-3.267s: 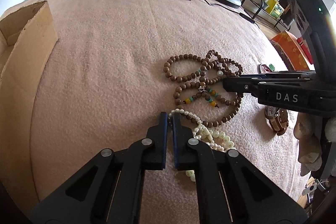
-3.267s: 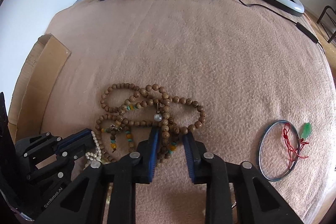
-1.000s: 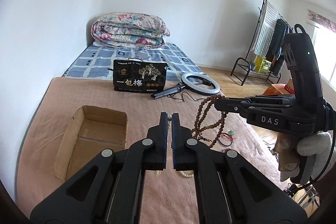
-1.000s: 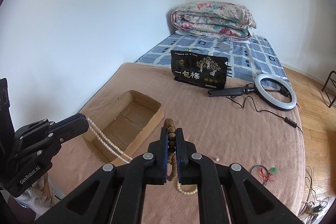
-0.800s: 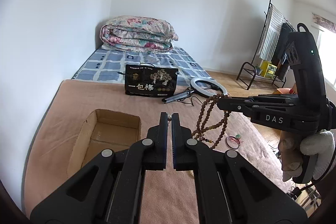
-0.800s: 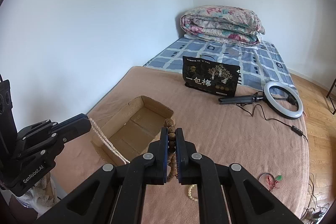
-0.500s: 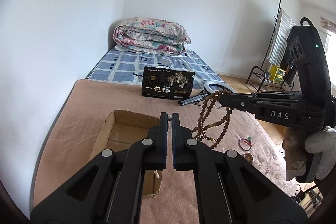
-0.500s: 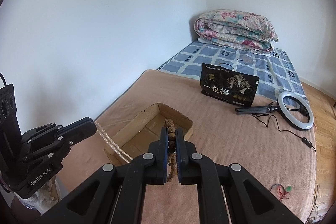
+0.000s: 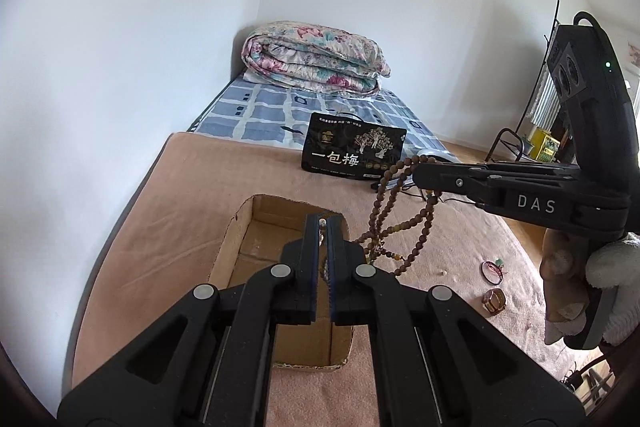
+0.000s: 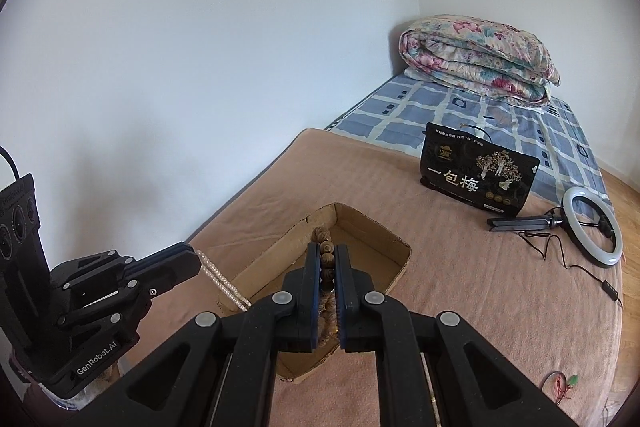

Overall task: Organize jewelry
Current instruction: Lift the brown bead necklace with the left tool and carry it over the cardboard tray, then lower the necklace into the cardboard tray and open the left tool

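Note:
My left gripper (image 9: 322, 227) is shut on a white pearl strand (image 10: 222, 281), which dangles from its tip over the near left edge of an open cardboard box (image 9: 240, 227). My right gripper (image 10: 327, 253) is shut on a brown wooden bead necklace (image 9: 384, 219). Its loops, with a few coloured beads, hang in the air above the box's right side (image 10: 384, 227). In the left wrist view the right gripper (image 9: 418, 173) reaches in from the right, held by a gloved hand. The left gripper (image 10: 188, 259) shows at lower left in the right wrist view.
On the pink blanket right of the box lie a thin bangle with red cord (image 9: 493, 271), a brown strap piece (image 9: 495, 301) and a loose bead (image 9: 442, 272). Farther back stand a black printed bag (image 10: 478, 179) and a ring light (image 10: 592, 231) with its cable. A folded quilt (image 9: 316, 61) sits by the wall.
Both necklaces were lifted off the blanket. Over the last second both grippers carried them leftward, and the box has come in underneath them. Both grips stayed shut.

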The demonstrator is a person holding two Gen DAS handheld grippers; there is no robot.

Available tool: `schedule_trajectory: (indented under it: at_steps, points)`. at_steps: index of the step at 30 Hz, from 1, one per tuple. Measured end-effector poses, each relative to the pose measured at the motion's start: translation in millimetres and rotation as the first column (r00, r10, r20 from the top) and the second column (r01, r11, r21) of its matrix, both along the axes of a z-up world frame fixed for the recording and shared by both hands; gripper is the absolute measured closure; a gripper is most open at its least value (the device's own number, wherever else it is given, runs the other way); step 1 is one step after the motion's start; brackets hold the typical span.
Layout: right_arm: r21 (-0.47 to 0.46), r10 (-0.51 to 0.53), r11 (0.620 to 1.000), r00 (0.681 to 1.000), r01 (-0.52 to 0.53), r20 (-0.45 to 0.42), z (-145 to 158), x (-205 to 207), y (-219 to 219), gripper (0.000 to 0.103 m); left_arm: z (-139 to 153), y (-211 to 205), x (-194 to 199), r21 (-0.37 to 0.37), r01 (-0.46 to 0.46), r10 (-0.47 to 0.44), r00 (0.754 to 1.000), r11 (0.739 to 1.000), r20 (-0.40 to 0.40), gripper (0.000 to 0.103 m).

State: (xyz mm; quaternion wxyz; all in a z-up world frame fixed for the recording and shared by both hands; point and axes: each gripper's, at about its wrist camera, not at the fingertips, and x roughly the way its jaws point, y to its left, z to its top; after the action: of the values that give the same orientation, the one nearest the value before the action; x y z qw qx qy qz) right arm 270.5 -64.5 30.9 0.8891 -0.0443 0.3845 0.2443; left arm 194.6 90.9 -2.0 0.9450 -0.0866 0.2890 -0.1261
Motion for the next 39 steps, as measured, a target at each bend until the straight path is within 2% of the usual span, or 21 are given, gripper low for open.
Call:
schedule_trajectory:
  at_steps: [20, 30, 39]
  points:
    - [-0.023, -0.025, 0.999, 0.996, 0.023, -0.090, -60.2, 56.1, 19.2, 0.099, -47.1, 13.2, 23.4, -0.011, -0.015, 0.013, 0.995, 1.000, -0.097, 0.102]
    - [-0.024, -0.041, 0.999, 0.987, 0.037, -0.153, -95.8, 71.0, 18.6, 0.099, -82.0, 15.8, 32.3, -0.015, -0.022, 0.019, 0.984, 1.000, -0.175, 0.102]
    - [-0.030, -0.045, 0.999, 0.981, 0.040, -0.189, -116.2, 78.8, 17.4, 0.099, -105.2, 17.0, 38.8, -0.016, -0.031, 0.027, 0.974, 0.999, -0.227, 0.102]
